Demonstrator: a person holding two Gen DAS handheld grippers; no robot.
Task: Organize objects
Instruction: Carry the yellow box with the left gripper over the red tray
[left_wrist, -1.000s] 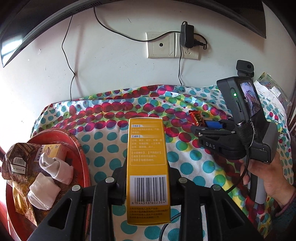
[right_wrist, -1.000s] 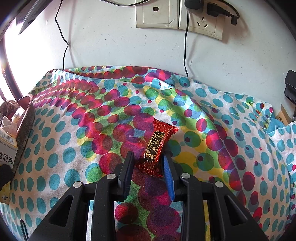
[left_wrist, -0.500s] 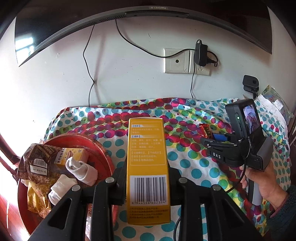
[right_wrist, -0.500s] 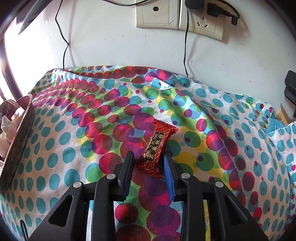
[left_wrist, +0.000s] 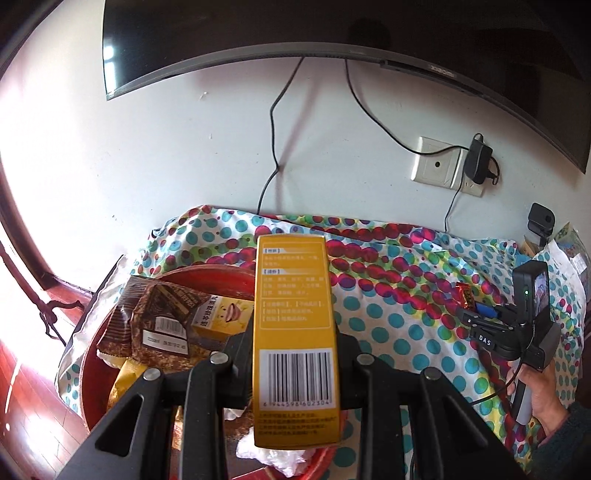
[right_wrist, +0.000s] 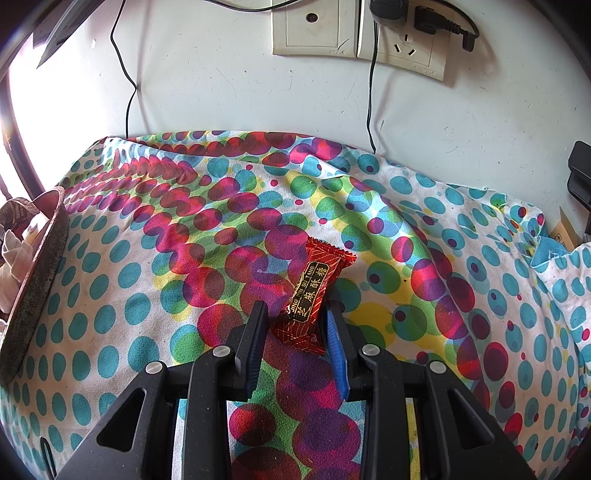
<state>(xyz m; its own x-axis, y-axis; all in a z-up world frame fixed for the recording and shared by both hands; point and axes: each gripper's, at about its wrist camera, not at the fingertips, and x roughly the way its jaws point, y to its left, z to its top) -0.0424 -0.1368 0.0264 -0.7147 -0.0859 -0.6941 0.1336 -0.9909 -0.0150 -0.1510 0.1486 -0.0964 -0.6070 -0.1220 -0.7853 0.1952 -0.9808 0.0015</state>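
My left gripper (left_wrist: 293, 332) is shut on a tall yellow box (left_wrist: 293, 317) with a barcode and holds it above the right part of the red tray (left_wrist: 207, 275). The tray holds brown snack packets (left_wrist: 155, 325), a small yellow box (left_wrist: 221, 319) and white cloth (left_wrist: 273, 452). My right gripper (right_wrist: 295, 325) is open, its jaws on either side of the near end of a red candy wrapper (right_wrist: 312, 291) that lies on the dotted cloth (right_wrist: 147, 295). The right gripper also shows in the left wrist view (left_wrist: 480, 315), at the candy (left_wrist: 466, 295).
The dotted cloth covers a table against a white wall with sockets (right_wrist: 354, 33) and hanging cables. A monitor (left_wrist: 295, 33) hangs above. The tray's rim (right_wrist: 33, 288) shows at the left of the right wrist view. Packets (left_wrist: 572, 251) lie at the far right.
My left gripper has moved left and up with the yellow box, from over the cloth to over the red tray. The right gripper has stayed around the candy.
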